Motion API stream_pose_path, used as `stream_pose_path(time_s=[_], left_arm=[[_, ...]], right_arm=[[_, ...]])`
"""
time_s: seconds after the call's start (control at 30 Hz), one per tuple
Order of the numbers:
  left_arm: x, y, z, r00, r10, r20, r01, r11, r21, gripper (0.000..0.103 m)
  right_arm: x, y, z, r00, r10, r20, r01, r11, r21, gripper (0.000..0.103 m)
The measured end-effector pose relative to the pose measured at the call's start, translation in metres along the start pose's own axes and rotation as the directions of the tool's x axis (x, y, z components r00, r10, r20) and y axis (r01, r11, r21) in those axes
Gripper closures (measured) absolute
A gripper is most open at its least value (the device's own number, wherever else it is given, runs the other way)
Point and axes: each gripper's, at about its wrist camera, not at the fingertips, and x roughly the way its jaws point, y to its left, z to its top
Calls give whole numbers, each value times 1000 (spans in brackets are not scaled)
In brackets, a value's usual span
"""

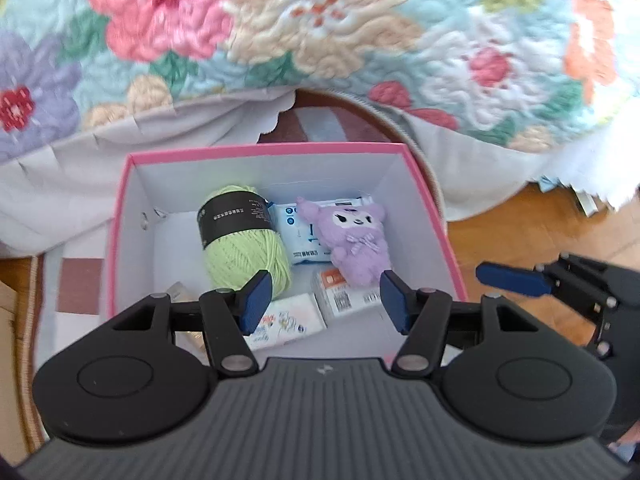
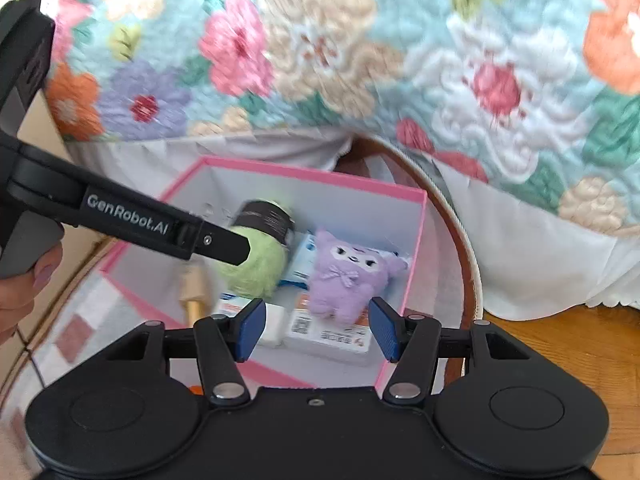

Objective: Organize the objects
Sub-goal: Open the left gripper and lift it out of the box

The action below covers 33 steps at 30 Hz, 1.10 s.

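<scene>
A pink-rimmed white box (image 1: 128, 184) stands on a rug; it also shows in the right wrist view (image 2: 416, 248). Inside lie a green yarn ball (image 1: 244, 252) (image 2: 260, 268), a purple plush toy (image 1: 356, 236) (image 2: 344, 280), a blue-and-white tissue pack (image 1: 298, 236), a floral tissue pack (image 1: 288, 320) and a white-and-orange packet (image 1: 340, 292) (image 2: 328, 332). My left gripper (image 1: 324, 304) is open and empty above the box's near side. My right gripper (image 2: 318, 330) is open and empty over the near rim. The left gripper's arm (image 2: 132, 220) crosses the right wrist view.
A floral quilt (image 1: 320, 20) and white bed skirt (image 1: 60, 180) hang close behind the box. A round patterned rug (image 1: 76, 276) lies under it on the wooden floor (image 1: 520, 232). A gold tube (image 2: 192, 300) lies in the box. The right gripper (image 1: 516, 278) shows at right.
</scene>
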Motion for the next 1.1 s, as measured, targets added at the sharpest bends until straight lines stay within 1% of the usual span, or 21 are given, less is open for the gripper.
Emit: stream_pose_path(time_s=[0.1,0.27,0.6,0.7,0.87,1.03,1.1], left_arm=[[-24,-8,-3,1000,6,-23,-5,999,39,44],[-61,-14,-14,998,51,-43,-47,995,87,43],[-119,-14,-43,997,16,-81,-7,995,102,42],[-135,-12,-50,996,20,-83,-12,994,105,42],[-155,-12,-63,996,49,-81,-38,991,132,41],[-177,-9,-76,995,96,-34,-90,985,145,38],[-183,-8,-80,994,104,-26,-99,983,154,37]], right_arm=[[-15,10,4,1000,10,4,-10,1000,-2,41],[-45,32,2,1000,29,10,-29,999,-39,41],[-103,64,-2,995,98,16,-97,994,-39,40],[-117,71,-4,993,120,15,-119,992,-37,39],[-137,81,-9,990,140,18,-139,989,-44,38],[-148,91,-14,989,147,22,-145,987,-64,37],[-150,93,-15,988,154,18,-153,986,-63,37]])
